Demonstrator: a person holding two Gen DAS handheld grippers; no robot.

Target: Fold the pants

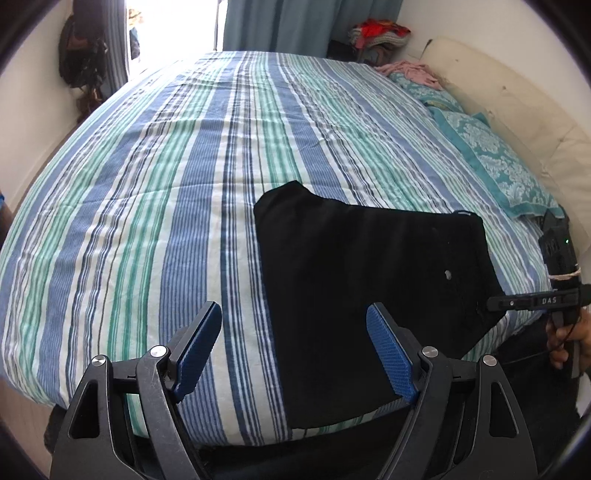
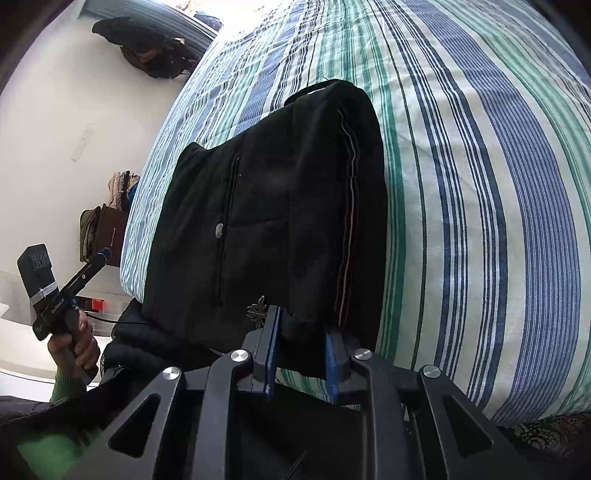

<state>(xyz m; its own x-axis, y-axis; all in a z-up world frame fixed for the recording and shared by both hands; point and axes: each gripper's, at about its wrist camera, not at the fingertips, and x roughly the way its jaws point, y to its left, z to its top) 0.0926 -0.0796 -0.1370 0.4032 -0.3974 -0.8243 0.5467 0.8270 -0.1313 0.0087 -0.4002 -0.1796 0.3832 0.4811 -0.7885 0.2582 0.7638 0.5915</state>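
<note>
Blue ribbed pads on the right gripper (image 2: 301,354) sit nearest the lens, pinched on the near edge of the black pants (image 2: 269,206); cloth bunches between them, so it's clamped on fabric. Left gripper (image 1: 295,350) hangs above the bed's near edge with fingers spread wide, nothing between them, not touching the pants.

Pants location: already folded into a compact, roughly rectangular stack at the near right corner of the striped bedsheet (image 1: 147,206), near edge overhanging the mattress slightly. Judgement: fold is mostly done, this looks like final tidy or placement.

Risks from here:
- Right grip is on one edge only. A pull toward the person would likely drag the whole stack off the bed or peel just the top layer and open the fold.
- Can't tell how many layers the pads hold. If only one, a lift unfolds it.
- Left side is unsupported; any lift would droop on that side.
- Sheet is loose cotton, wrinkled; sliding the stack could ruck it.

Materials: pants are thick, matte, soft-looking black fabric, limp, with a pale side stripe (image 2: 351,206), a small metal button (image 2: 218,230) and a pocket seam. Sheet has blue, green and white stripes, thin weave.

Further back: teal patterned pillows (image 1: 495,162), pink cloth (image 1: 410,70), cream headboard (image 1: 517,96), blue curtain (image 1: 295,22) at the far wall.
</note>
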